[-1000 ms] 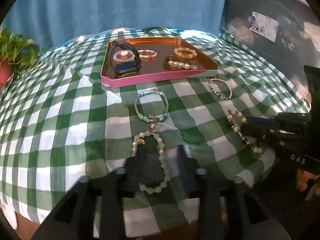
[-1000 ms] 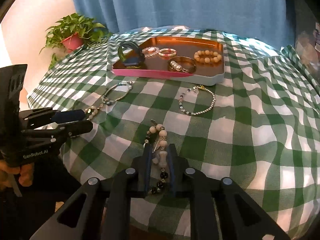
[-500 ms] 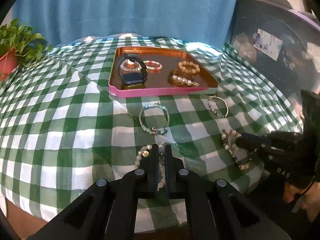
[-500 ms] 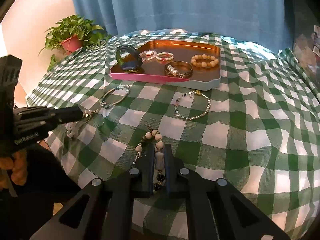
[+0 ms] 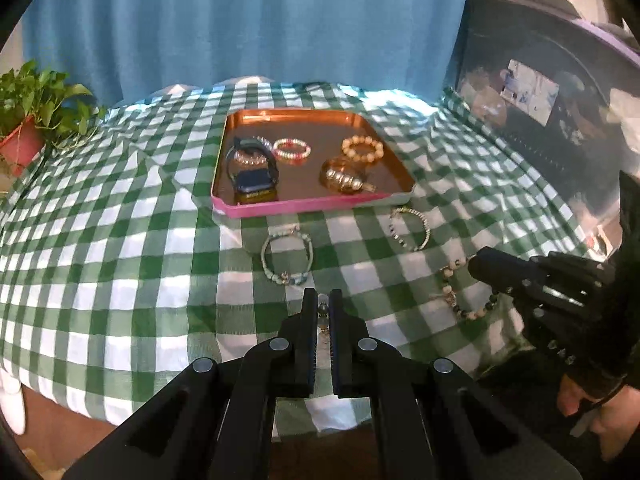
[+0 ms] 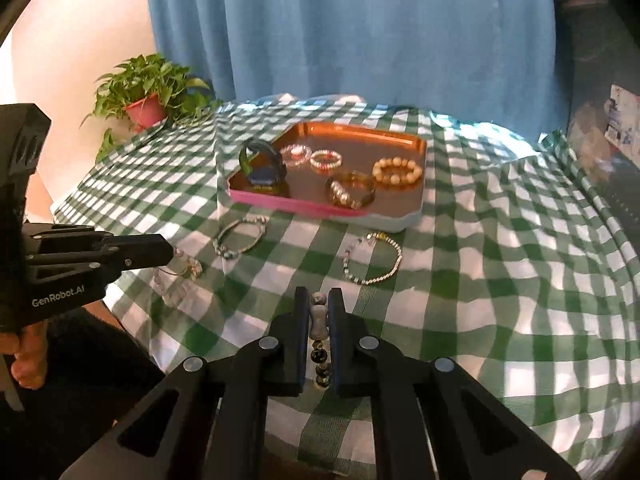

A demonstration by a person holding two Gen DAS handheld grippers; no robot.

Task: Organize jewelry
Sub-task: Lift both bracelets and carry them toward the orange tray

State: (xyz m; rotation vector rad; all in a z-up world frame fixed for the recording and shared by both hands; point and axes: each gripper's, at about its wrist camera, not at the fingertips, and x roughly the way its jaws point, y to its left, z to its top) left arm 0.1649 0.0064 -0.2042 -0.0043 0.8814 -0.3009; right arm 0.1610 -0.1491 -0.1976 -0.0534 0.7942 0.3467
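Note:
In the left wrist view my left gripper (image 5: pixel 322 294) is shut on a pale bead bracelet (image 5: pixel 322 314), held above the checked cloth. My right gripper (image 6: pixel 318 292) is shut on a cream-and-dark bead bracelet (image 6: pixel 319 322), which also hangs from it in the left wrist view (image 5: pixel 460 300). A copper tray with a pink rim (image 5: pixel 304 204) lies farther back and holds a dark watch (image 5: pixel 252 176) and several bracelets. Between the tray and the grippers, a teal bead bracelet (image 5: pixel 286 256) and a thin silver chain bracelet (image 5: pixel 410 228) lie on the cloth.
A potted plant (image 6: pixel 148 96) stands at the table's far left corner. A blue curtain (image 6: pixel 360 32) hangs behind the table. Dark furniture (image 5: pixel 560 100) stands to the right. The cloth's front edge drops off just below both grippers.
Both grippers closed on their bracelets and rose, lifting them off the cloth. The tray and the two other bracelets stayed in place.

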